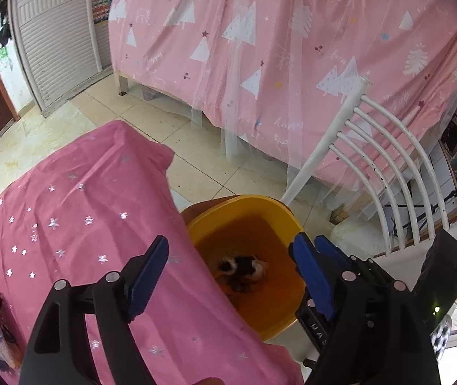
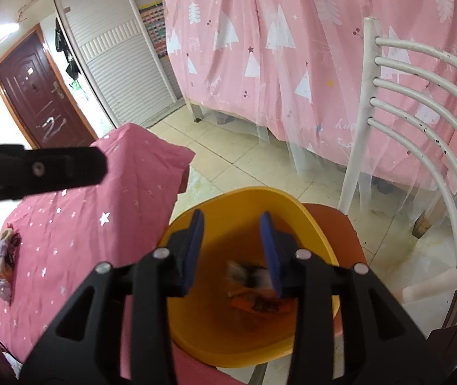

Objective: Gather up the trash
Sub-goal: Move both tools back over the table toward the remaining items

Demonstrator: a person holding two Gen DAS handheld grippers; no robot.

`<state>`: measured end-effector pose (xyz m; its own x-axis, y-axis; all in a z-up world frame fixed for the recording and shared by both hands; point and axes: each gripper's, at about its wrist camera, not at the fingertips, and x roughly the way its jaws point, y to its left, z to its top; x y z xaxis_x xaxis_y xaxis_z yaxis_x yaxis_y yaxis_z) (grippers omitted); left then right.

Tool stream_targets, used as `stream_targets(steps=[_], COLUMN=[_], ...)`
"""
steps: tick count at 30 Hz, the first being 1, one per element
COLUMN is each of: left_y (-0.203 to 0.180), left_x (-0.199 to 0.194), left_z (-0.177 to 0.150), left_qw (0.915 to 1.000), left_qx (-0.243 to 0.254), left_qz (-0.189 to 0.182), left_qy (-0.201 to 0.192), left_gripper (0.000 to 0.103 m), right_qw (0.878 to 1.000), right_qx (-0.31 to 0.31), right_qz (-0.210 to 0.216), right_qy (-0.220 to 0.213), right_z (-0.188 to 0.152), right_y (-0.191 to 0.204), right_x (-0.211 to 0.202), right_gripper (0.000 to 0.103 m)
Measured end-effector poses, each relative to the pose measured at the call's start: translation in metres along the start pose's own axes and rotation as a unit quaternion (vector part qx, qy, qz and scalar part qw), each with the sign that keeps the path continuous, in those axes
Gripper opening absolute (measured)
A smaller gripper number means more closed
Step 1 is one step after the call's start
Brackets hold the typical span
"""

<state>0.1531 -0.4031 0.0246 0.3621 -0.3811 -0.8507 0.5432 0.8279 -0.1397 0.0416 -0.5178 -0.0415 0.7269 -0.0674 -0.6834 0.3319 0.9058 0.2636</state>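
Both grippers spread wide, gripping nothing: right gripper [image 2: 232, 253] above the yellow bin [image 2: 305, 211], left gripper [image 1: 228, 272] straddling its rim beside the pink tablecloth [image 1: 77, 211]. Trash [image 2: 254, 292] already at the bin's bottom, blurred, unidentifiable. Best lifted straight clear. Farther left, small clutter [image 2: 4, 256] near the table edge, hard to make out.

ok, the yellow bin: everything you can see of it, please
The yellow bin looks like smooth plastic, open-topped with a rounded rim and walls tapering to a darker orange-lit bottom. It stands upright on an orange chair seat, beside the pink star-print tablecloth. Some trash lies at the bottom: dark and pale scraps, blurred. The open right tongs hang over its mouth, holding nothing; the open left tongs hover at its tablecloth-side rim. Neither clearly touches it.
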Motion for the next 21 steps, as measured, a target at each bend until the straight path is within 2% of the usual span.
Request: stream_targets(steps=[5,7,12,21], left_y=[0.026,0.039,0.077,0.163], left_x=[-0.022,-0.034,-0.056,-0.103], left_z=[-0.007,-0.012,-0.024,-0.046], left_qw=[0.9997,0.9994,0.9981,0.9917], left_qx=[-0.022,-0.028,-0.033,-0.072], left_qz=[0.002,0.004,0.041,0.093], left_qy=[-0.014,-0.022,-0.030,-0.052], left_gripper=[0.075,0.075,0.077,0.078], right_qw=[1.000,0.999,0.998,0.992], right_qx=[-0.013,-0.022,-0.036,-0.091], right_qz=[0.012,0.020,0.038,0.086], right_qy=[-0.009,-0.018,-0.034,-0.030], right_z=[0.001,0.000,-0.002,-0.016], right_y=[0.017,0.029,0.055,0.117], right_x=[-0.008,-0.015,-0.028,-0.037], right_gripper=[0.037,0.042,0.054,0.062])
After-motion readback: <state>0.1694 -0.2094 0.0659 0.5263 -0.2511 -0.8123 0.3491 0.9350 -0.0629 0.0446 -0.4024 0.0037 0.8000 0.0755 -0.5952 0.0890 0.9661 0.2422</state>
